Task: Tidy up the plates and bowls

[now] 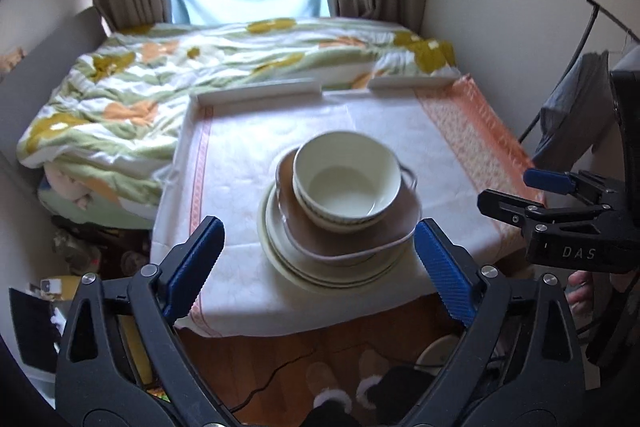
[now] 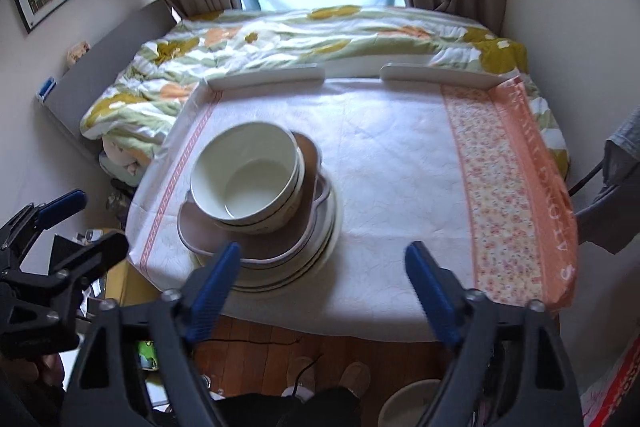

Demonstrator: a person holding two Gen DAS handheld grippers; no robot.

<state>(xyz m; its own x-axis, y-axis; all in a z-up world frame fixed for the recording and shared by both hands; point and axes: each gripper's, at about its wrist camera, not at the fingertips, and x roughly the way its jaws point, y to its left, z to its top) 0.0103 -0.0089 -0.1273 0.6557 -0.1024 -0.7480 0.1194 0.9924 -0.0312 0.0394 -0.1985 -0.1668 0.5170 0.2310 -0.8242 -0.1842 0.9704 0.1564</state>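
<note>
L gripper (image 1: 316, 267), jaws apart, empty: stack of plates (image 1: 320, 267) w/ cream bowl (image 1: 346, 179) on top sits dead centre-frame ahead. R gripper (image 2: 322, 285), also apart, sees stack left-of-centre; L looks better lined up.

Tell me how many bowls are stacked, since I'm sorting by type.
2 visible: a cream bowl nested in a second bowl, atop the brown dish and plates. More may be hidden.

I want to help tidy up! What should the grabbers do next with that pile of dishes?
Probably reach the left gripper forward to the cream bowl. It sits topmost on the brown dish and plates, and both grippers are open and holding nothing.
</note>
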